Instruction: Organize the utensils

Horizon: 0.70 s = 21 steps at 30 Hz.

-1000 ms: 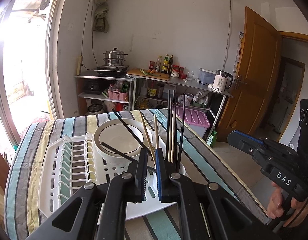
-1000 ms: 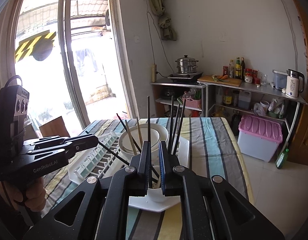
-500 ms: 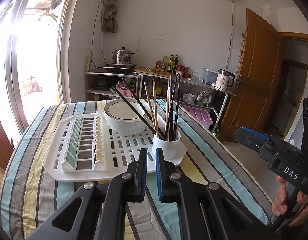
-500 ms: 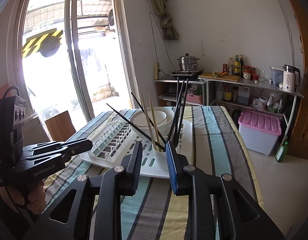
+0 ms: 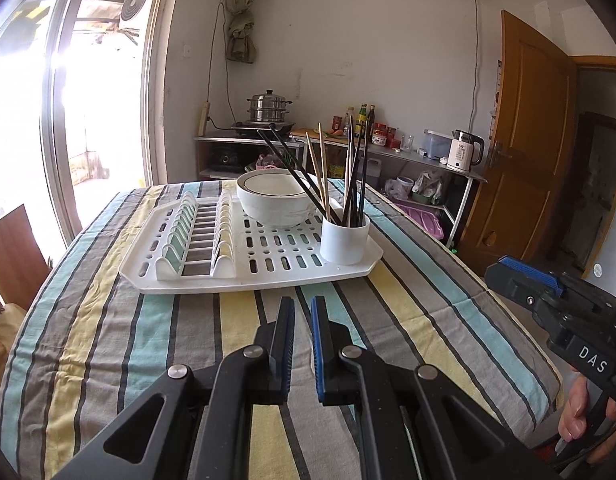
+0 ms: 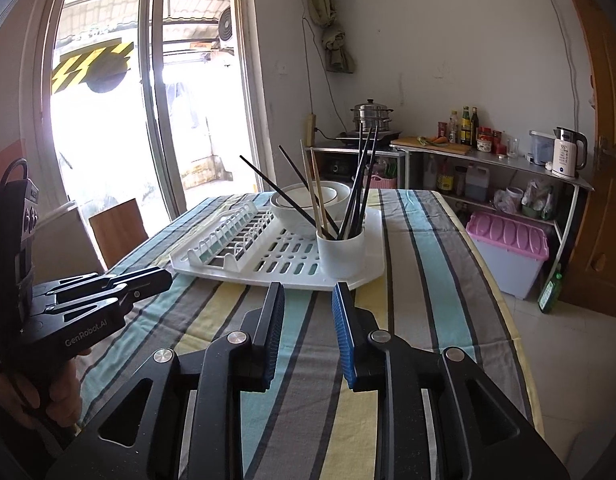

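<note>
A white cup [image 5: 344, 240] holds several black and wooden chopsticks [image 5: 326, 178] and stands at the near right corner of a white drying rack [image 5: 228, 276]. It also shows in the right wrist view [image 6: 342, 252], with its chopsticks [image 6: 320, 200]. A white bowl [image 5: 274, 200] sits on the rack behind the cup. My left gripper [image 5: 303, 312] is empty, its jaws a narrow gap apart, held above the tablecloth in front of the rack. My right gripper [image 6: 308, 298] is open and empty, also in front of the rack.
The striped tablecloth [image 5: 148, 340] covers the table. A wooden chair back [image 6: 116, 228] stands at the table's left. Shelves with a steamer pot [image 5: 268, 110], bottles and a kettle [image 5: 464, 154] line the far wall. A pink-lidded bin [image 6: 508, 248] sits on the floor at right.
Both grippers have drawn back from the cup and rack toward the near table edge. The right gripper has opened wider. The chopsticks stay in the cup.
</note>
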Tool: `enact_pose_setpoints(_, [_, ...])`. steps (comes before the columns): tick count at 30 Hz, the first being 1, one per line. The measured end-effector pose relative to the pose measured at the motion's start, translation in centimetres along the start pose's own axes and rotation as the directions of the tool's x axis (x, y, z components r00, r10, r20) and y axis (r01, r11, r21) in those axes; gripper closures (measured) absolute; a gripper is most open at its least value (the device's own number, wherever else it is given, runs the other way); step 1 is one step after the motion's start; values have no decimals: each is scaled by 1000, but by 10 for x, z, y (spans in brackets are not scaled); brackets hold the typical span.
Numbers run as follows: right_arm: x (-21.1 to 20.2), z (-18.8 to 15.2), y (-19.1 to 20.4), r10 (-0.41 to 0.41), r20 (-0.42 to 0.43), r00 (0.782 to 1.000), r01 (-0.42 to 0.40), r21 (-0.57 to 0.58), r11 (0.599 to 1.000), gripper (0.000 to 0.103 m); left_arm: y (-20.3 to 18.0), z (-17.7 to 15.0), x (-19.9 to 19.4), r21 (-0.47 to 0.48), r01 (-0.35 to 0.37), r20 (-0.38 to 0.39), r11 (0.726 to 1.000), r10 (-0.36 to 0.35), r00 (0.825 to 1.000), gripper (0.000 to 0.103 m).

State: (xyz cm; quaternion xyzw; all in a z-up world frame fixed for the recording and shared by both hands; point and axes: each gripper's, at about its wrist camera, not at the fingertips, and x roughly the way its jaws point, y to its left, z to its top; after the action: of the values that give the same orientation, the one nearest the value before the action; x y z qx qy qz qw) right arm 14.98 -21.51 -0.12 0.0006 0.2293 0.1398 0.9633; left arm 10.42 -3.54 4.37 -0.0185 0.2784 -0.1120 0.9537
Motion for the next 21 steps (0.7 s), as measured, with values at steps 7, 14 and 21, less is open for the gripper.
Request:
enact_pose_setpoints(7, [-10,-15,8,-14,0,1000,14,-9,1000,77,4,-18,-8,-11,-29,-7,1000,29,1000,96])
enact_pose_setpoints(14, [-10,-24,7,-23,-16,1000,23,-4,1000,77,4,-29,-6,-11,-37,-26,999,37,999,96])
enact_pose_setpoints(21, [-8,-25,4,-26,-20,999,26,3,1000,77,2,-30,-5,-7,-45,-29,999,44,999,96])
